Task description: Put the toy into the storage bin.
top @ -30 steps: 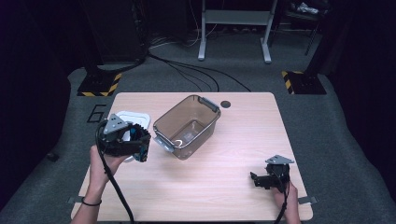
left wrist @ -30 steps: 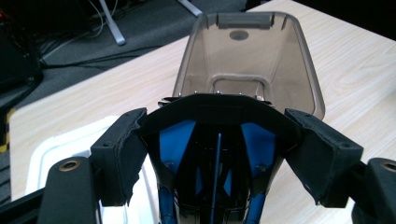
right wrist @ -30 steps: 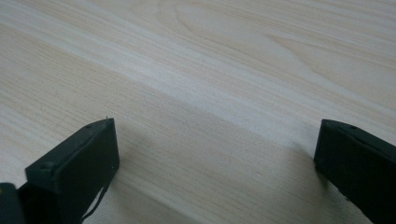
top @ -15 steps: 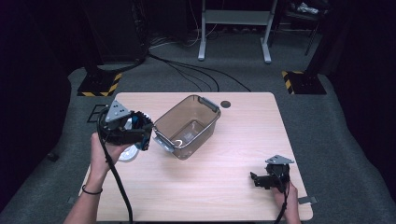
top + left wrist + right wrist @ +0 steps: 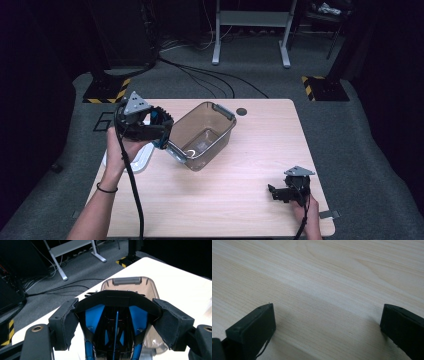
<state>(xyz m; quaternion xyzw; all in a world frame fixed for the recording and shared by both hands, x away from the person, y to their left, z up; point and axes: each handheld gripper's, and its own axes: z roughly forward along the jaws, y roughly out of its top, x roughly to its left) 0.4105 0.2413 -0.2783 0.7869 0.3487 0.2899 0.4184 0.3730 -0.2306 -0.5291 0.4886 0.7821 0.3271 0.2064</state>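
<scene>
The left gripper (image 5: pixel 159 131) is clamped on a black and blue object (image 5: pixel 116 322) — glossy, moulded plastic with a curved black upper edge and blue panels inside. In the left gripper view its padded jaws, faced in coarse black fabric with frayed edges, press on the object's two flanks. In the high view the object is held above the table's left side, just beside the near rim of the bin (image 5: pixel 202 134).

The bin is a smoky, translucent brown plastic tub, rectangular with rounded corners and a grey handle (image 5: pixel 127 281) at its far end. A flat white lid (image 5: pixel 141 161) lies on the table (image 5: pixel 240 210) under the left hand.

The right gripper (image 5: pixel 278 193) rests low at the table's near right — its jaws stand wide apart over bare, pale wood grain, with nothing between them.
</scene>
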